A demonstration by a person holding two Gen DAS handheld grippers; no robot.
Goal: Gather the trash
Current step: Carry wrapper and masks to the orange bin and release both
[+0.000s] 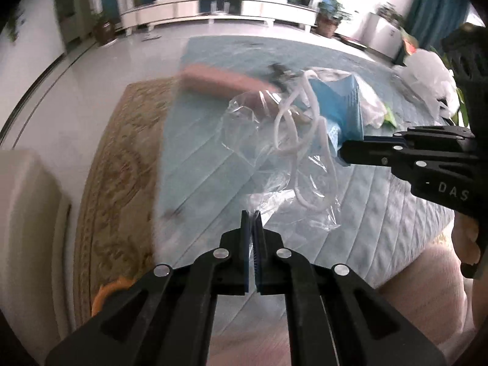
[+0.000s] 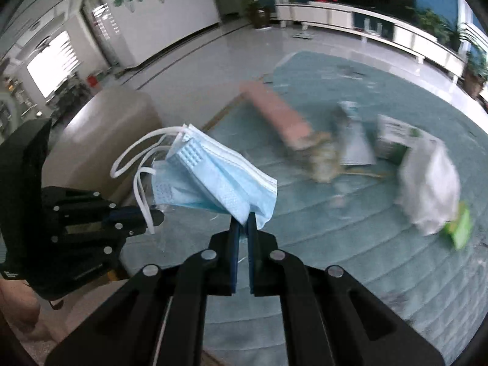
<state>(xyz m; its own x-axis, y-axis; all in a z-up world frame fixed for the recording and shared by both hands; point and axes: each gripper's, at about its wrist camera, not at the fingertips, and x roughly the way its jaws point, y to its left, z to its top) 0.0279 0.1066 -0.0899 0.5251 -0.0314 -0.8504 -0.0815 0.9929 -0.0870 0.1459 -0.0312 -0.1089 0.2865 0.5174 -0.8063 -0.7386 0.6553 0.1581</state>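
Note:
My left gripper (image 1: 252, 213) is shut on the edge of a clear plastic bag (image 1: 274, 158), held up above the blue quilted surface (image 1: 366, 228). My right gripper (image 2: 243, 218) is shut on blue face masks (image 2: 219, 177) with white ear loops (image 2: 137, 164). In the left wrist view the right gripper (image 1: 343, 154) comes in from the right and holds the masks (image 1: 341, 106) at the bag's mouth, loops (image 1: 292, 128) hanging against the plastic. In the right wrist view the left gripper (image 2: 158, 218) is at the left, just under the masks.
On the blue surface lie a pink box (image 2: 274, 113), a crumpled pile of wrappers (image 2: 326, 155), a green-and-white carton (image 2: 393, 140), a white plastic bag (image 2: 427, 189) and a green packet (image 2: 460, 225). A beige armchair (image 2: 106, 131) stands left. A patterned rug (image 1: 116, 164) covers the floor.

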